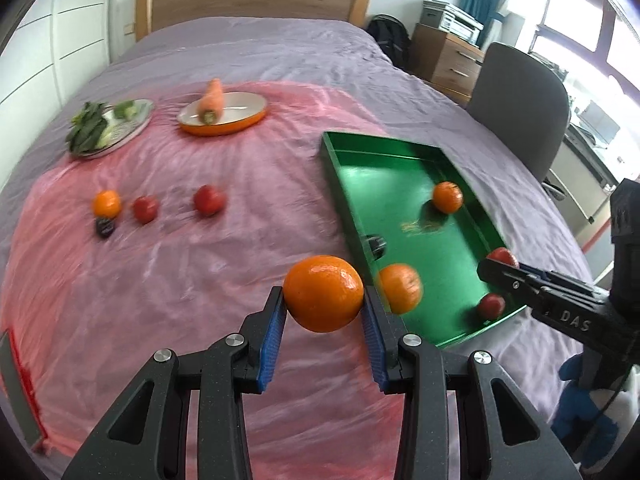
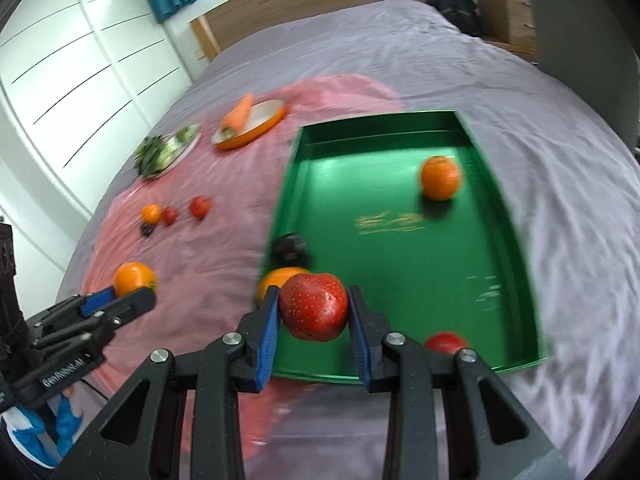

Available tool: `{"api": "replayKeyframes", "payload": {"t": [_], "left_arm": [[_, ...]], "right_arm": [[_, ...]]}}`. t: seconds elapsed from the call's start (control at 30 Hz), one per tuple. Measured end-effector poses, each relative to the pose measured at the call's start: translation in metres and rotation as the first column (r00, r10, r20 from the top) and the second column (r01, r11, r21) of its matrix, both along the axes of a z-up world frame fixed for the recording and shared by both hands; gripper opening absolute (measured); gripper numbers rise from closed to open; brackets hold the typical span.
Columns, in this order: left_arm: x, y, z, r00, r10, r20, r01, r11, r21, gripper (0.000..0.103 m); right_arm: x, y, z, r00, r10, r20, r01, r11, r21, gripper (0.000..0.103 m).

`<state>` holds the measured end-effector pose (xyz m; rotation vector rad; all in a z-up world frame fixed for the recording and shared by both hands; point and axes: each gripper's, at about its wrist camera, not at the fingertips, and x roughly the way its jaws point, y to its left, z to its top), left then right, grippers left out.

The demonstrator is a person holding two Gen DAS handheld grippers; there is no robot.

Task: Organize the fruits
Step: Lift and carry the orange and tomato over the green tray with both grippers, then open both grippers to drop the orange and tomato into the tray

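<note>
My left gripper [image 1: 323, 299] is shut on an orange [image 1: 323, 293], held above the pink cloth just left of the green tray [image 1: 404, 168]. My right gripper [image 2: 313, 311] is shut on a red strawberry [image 2: 313, 306] over the tray's [image 2: 400, 240] near end. In the tray lie two oranges [image 1: 447, 197] [image 1: 400, 287], a red fruit [image 1: 491, 305] and a dark fruit [image 1: 375, 243]. Out on the cloth sit a small orange [image 1: 106, 203], two red fruits [image 1: 145, 209] [image 1: 209, 200] and a dark fruit [image 1: 105, 227]. The right gripper [image 1: 505, 269] shows at the tray's right edge in the left wrist view.
An orange-rimmed plate [image 1: 240, 120] bears a carrot [image 1: 211, 101]. A grey plate [image 1: 128, 132] holds leafy greens. The pink cloth [image 1: 168, 280] lies on a purple bedspread. A grey chair [image 1: 520, 96] and a wooden drawer unit [image 1: 444, 60] stand to the bed's right.
</note>
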<state>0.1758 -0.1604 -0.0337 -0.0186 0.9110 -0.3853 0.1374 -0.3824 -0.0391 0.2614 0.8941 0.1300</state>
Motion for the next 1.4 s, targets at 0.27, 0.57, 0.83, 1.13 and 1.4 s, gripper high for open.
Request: {"api": "replayKeyframes", "payload": {"t": [0.27,0.57,0.83,1.13,1.4], "left_arm": [[0.032,-0.057,-0.001,0.997,-0.077,-0.009,0.077,0.997,-0.001,0.033],[0.057,-0.115,-0.025,0.989,-0.137,-0.046,0.139,0.990,0.033,0.033],[0.070,-0.134,-0.048,0.986,-0.147,-0.072,0.152,0.986,0.067,0.033],[0.068,-0.143,-0.067,0.984,-0.156,-0.084,0.164,0.982,0.097,0.033],[0.068,-0.146,-0.066,0.984,-0.157,-0.082,0.166,0.979,0.115,0.033]], "right_arm": [[0.017,-0.042,-0.011,0.999,-0.035,-0.014,0.034,0.999,-0.036,0.054],[0.041,-0.070,-0.036,0.998,-0.049,-0.045,0.047,0.998,-0.050,0.054],[0.053,-0.077,-0.052,0.997,-0.042,-0.065,0.036,0.996,-0.081,0.054],[0.051,-0.070,-0.059,0.998,-0.029,-0.063,0.021,0.992,-0.127,0.055],[0.049,-0.067,-0.059,0.997,-0.035,-0.068,0.025,0.991,-0.134,0.056]]}}
